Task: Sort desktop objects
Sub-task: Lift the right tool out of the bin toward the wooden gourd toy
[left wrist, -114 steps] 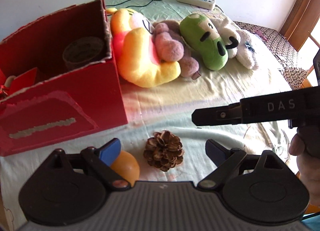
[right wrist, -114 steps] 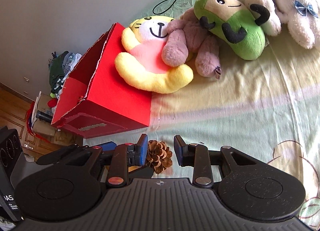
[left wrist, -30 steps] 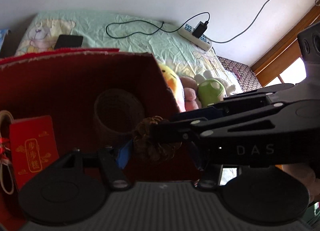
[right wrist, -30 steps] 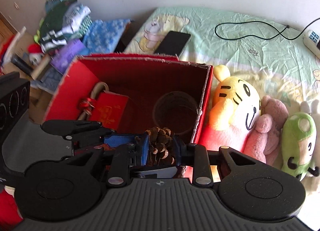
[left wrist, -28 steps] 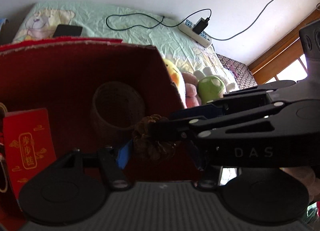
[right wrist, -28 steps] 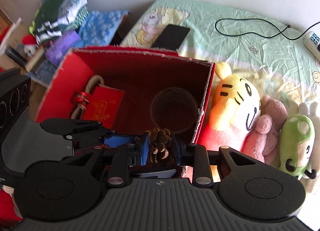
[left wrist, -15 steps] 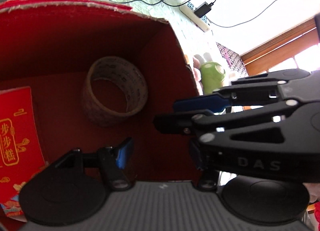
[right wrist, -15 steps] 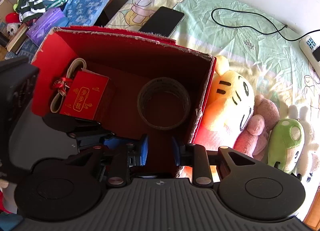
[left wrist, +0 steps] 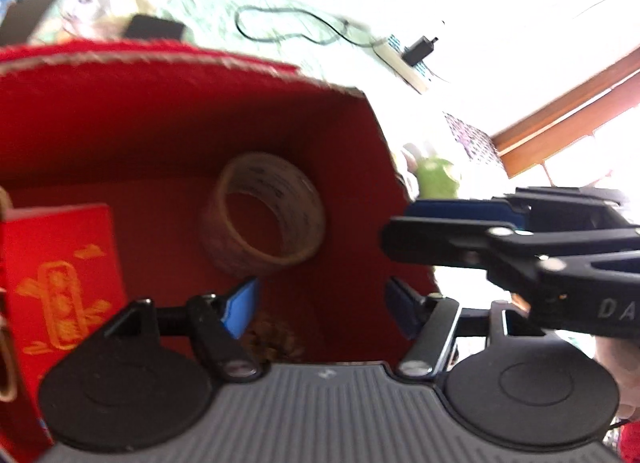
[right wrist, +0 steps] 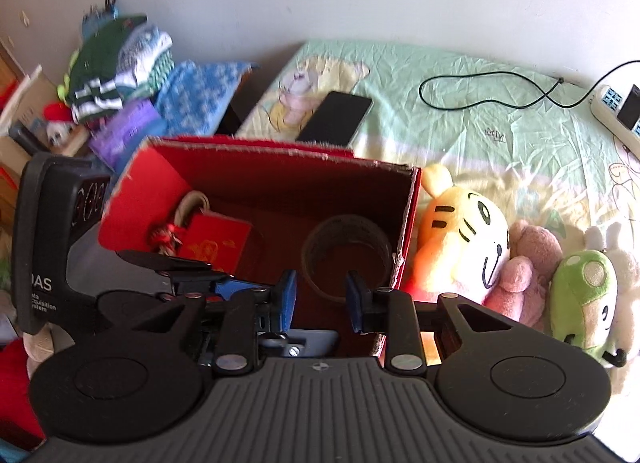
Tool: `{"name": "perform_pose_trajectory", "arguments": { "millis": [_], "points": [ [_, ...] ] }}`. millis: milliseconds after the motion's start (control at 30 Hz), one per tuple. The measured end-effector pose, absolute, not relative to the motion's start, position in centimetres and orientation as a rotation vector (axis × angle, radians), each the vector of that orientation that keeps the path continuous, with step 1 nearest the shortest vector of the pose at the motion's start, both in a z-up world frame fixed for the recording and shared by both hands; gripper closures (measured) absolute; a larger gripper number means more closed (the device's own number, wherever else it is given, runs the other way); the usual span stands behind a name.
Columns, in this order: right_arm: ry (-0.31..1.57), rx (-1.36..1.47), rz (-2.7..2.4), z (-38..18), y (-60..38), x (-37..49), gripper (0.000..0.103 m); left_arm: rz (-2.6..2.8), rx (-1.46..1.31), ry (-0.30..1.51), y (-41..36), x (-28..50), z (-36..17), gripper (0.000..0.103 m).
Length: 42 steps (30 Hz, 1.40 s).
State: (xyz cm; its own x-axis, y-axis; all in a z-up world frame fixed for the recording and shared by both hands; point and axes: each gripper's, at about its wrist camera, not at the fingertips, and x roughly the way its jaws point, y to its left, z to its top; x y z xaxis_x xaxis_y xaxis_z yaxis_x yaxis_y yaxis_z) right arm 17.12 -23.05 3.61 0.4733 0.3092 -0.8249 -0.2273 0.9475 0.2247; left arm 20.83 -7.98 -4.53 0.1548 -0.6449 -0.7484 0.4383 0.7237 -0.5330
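My left gripper (left wrist: 322, 303) hangs inside the open red box (left wrist: 168, 75), and its jaws are opening with nothing between them. A brown pine cone (left wrist: 274, 339) lies blurred on the box floor just below the left gripper's left finger. My right gripper (right wrist: 320, 299) stands open above the box's near wall (right wrist: 408, 219), its narrow gap bare. From the left wrist view it reaches in from the right (left wrist: 452, 239). Also in the box are a tape roll (right wrist: 346, 251) and a red packet (right wrist: 216, 243).
Plush toys lie right of the box: a yellow tiger (right wrist: 464, 239), a pink one (right wrist: 528, 275) and a green one (right wrist: 584, 295). Behind the box are a phone (right wrist: 336, 117), a black cable (right wrist: 488, 91) and a power strip (right wrist: 612, 111). Folded clothes (right wrist: 120, 63) are piled at far left.
The pine cone has left my right gripper's jaws and now lies on the box floor. My left jaws stand wider and sit lower in the box.
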Motion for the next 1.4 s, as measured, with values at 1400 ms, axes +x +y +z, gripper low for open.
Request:
{"name": "perform_pose_trajectory", "arguments": {
  "millis": [1400],
  "points": [
    [0.920,0.227,0.413,0.7,-25.1,12.7,0.073,-0.253,0.148,0.969,-8.3,13.9,-1.0,0.019]
  ]
}}
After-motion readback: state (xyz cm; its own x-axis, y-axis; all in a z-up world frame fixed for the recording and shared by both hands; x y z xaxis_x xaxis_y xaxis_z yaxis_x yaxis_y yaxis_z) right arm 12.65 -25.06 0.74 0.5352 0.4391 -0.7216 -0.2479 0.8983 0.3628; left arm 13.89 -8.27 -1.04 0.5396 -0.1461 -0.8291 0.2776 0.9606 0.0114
